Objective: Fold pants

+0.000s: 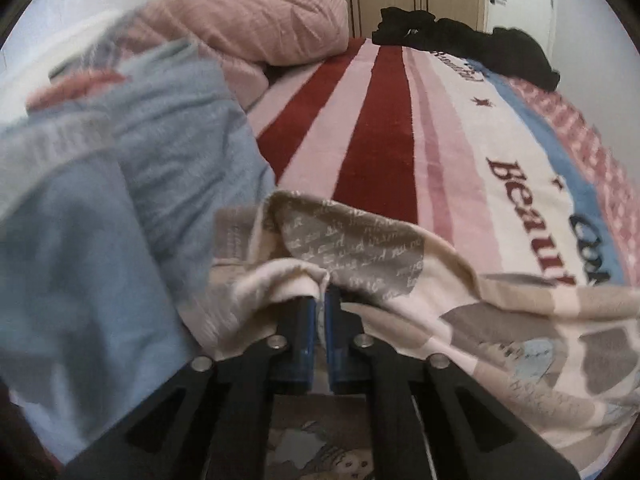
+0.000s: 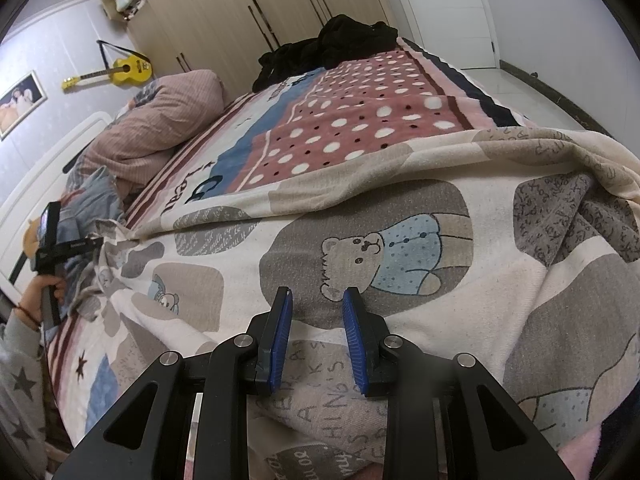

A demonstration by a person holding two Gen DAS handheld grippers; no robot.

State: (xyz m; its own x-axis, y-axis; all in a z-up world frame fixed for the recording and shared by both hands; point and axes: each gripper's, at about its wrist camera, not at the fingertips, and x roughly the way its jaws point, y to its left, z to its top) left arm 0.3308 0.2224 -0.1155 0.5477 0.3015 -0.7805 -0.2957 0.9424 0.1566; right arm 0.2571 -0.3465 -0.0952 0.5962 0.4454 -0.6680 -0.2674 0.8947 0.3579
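Pants (image 2: 360, 248) with bear print spread across the blanket (image 2: 360, 120), left gripper (image 1: 322, 292) clamped on their cream edge, right gripper (image 2: 317, 304) hovering, jaws parted and empty.

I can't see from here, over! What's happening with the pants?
Left hand-held gripper shut on cream bear-print cotton pants. Right hand-held gripper open above them. Nothing blocking.

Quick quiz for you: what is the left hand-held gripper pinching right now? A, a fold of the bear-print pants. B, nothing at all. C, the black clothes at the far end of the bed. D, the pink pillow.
A: the left hand-held gripper has its blue pads closed on a bunched fold of the bear-print pants, far from the black clothes and the pink pillow.
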